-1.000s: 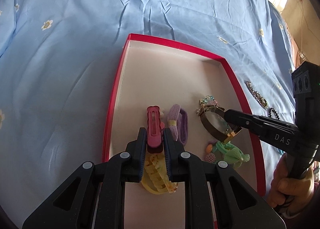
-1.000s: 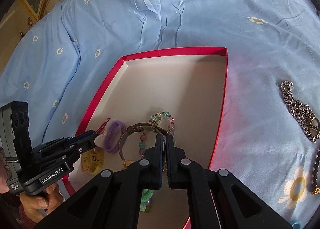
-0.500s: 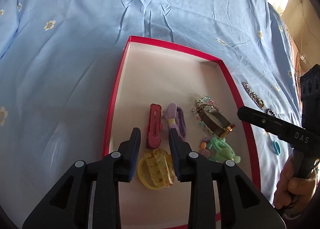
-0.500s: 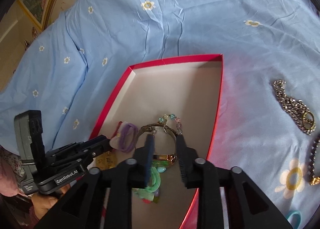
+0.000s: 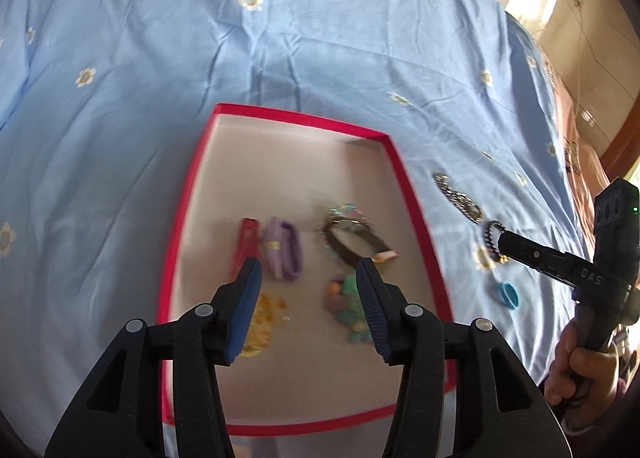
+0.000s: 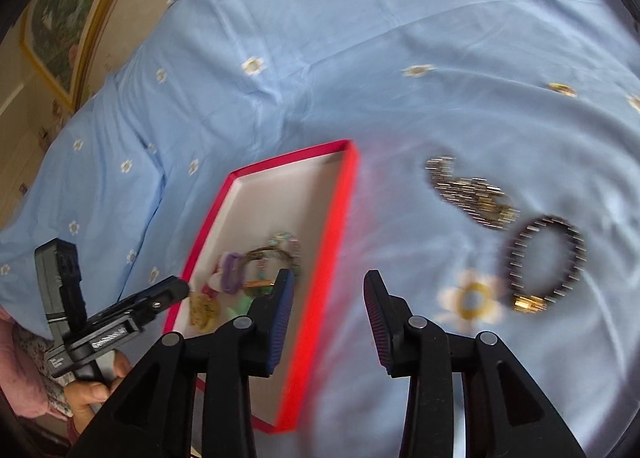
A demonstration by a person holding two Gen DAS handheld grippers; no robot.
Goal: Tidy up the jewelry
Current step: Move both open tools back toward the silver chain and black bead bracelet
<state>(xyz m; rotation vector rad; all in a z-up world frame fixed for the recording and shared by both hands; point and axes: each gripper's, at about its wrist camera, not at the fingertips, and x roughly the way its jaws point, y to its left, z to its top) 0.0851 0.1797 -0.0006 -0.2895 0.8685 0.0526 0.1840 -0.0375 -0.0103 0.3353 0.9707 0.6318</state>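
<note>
- Jewelry sits partly in the red box (image 5: 416,217), near its front; a silver chain (image 6: 472,193) and dark bracelet (image 6: 544,258) lie on the bedspread (image 6: 360,57) beyond the box's right edge.
- Left gripper (image 5: 308,298) and right gripper (image 6: 328,310), jaws just opened, hold nothing.
- Next, likely: right gripper reaches the bracelet.
</note>
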